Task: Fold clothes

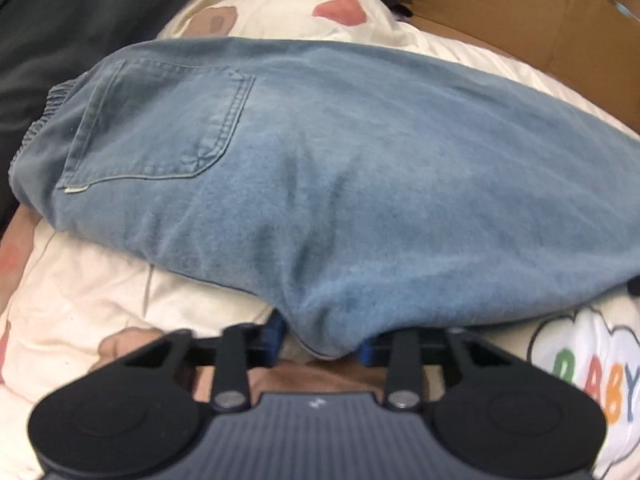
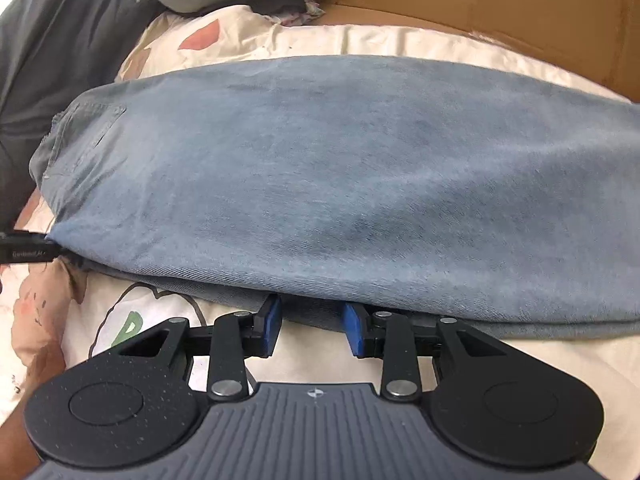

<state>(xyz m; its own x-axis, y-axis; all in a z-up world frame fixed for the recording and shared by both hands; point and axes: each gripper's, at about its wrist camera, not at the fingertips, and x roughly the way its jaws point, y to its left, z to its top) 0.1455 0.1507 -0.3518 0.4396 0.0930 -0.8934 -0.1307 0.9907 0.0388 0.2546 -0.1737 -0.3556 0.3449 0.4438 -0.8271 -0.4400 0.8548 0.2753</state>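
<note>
Across the cream printed bedspread (image 2: 360, 40), light blue denim jeans (image 1: 340, 168) are laid doubled lengthwise, near edge at both grippers. Further folds probably left. Left gripper (image 1: 325, 346) looks spread, tips hidden under denim; right gripper (image 2: 311, 330) is parted, grasping nothing.

the folded jeans (image 2: 340, 184) span nearly the whole bedspread (image 2: 320, 40), leaving a bare strip along the near edge and another behind. a cardboard box wall (image 2: 500, 8) closes the far side; dark bedding (image 2: 60, 60) crowds the left.
</note>
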